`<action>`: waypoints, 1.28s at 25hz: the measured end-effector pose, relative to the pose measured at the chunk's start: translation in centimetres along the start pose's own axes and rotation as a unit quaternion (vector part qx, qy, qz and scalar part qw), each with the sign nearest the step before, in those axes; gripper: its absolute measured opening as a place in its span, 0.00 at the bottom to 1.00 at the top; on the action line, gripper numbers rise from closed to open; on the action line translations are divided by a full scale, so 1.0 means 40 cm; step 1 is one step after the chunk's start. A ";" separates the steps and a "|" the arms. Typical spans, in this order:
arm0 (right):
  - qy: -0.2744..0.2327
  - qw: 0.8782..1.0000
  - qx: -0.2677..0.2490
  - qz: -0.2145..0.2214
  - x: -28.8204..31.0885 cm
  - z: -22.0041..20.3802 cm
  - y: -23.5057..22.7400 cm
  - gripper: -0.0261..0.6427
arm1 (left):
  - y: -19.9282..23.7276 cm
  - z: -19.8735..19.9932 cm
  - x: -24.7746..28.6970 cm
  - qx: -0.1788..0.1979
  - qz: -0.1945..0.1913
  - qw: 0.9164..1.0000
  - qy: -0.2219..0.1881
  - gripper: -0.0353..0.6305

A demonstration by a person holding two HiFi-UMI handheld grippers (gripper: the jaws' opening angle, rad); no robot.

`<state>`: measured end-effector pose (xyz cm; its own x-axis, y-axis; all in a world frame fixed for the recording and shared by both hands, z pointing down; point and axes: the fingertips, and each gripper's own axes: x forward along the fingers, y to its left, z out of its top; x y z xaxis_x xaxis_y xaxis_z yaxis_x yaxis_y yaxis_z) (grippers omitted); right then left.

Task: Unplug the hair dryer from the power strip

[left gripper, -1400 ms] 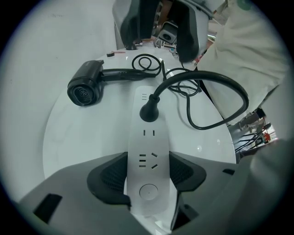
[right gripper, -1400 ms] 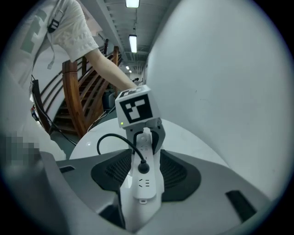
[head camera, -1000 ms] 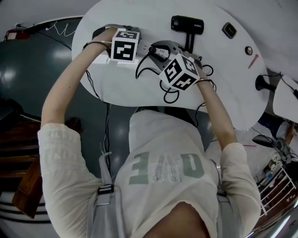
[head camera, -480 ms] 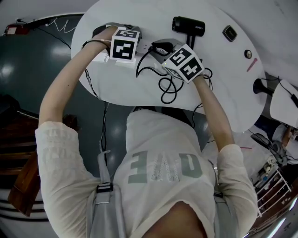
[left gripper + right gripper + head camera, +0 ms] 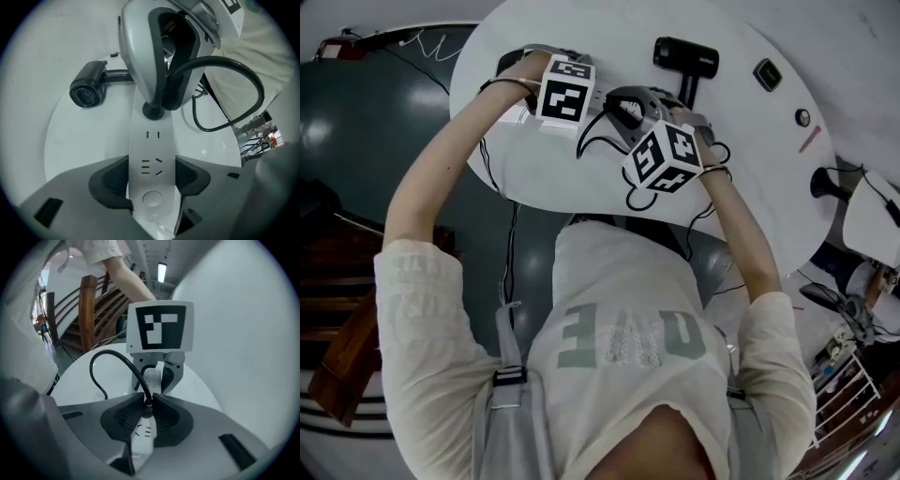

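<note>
Down on the white power strip [image 5: 152, 154], the black plug [image 5: 153, 111] sits in a socket. My right gripper [image 5: 148, 401] has just been closing its jaws and now pinches that plug right where the cord [image 5: 234, 75] comes out. My left gripper [image 5: 151, 176] is clamped across the strip's near end, pads against both sides, strip flat on the round table [image 5: 750, 169], and the hair dryer [image 5: 684, 58] lies on its side further back, well apart from both grippers.

A round white table [image 5: 609, 37] stands on dark glossy floor [image 5: 356, 141] beside wooden stairs [image 5: 86, 301].
</note>
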<state>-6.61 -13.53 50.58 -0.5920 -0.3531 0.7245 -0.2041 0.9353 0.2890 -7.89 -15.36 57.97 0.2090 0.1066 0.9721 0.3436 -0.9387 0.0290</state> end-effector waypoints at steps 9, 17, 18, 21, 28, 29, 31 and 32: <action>-0.052 0.971 0.231 0.024 -0.016 -0.007 -0.038 0.12 | -0.001 -0.005 -0.002 -0.006 0.000 1.000 0.005 0.45; -0.067 0.967 0.244 0.018 -0.036 0.001 -0.040 0.12 | 0.000 -0.003 -0.002 -0.007 0.001 1.000 0.004 0.46; -0.068 0.965 0.252 0.015 -0.037 0.001 -0.043 0.12 | -0.001 -0.002 -0.001 -0.007 0.001 1.000 0.005 0.46; -0.097 0.971 0.219 0.008 -0.072 0.046 -0.042 0.11 | 0.000 -0.001 0.000 -0.009 0.002 1.000 -0.002 0.46; -0.152 0.967 0.201 -0.039 -0.262 0.113 -0.164 0.11 | -0.003 -0.010 -0.006 -0.010 0.003 1.000 -0.005 0.46; -0.147 0.969 0.197 -0.039 -0.269 0.107 -0.158 0.11 | -0.004 -0.010 -0.006 -0.010 0.002 1.000 -0.002 0.46; -0.142 0.970 0.193 -0.041 -0.282 0.101 -0.146 0.11 | -0.004 -0.008 -0.005 -0.009 0.002 1.000 0.004 0.46; -0.141 0.970 0.191 -0.042 -0.287 0.100 -0.140 0.11 | -0.004 -0.008 -0.004 -0.009 0.002 1.000 0.006 0.46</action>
<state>-1.80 -14.63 38.14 -0.7395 -0.4582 0.4932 -0.5034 0.8628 0.0468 -8.28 -15.32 57.87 0.1987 0.0993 0.9750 0.3263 -0.9448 0.0298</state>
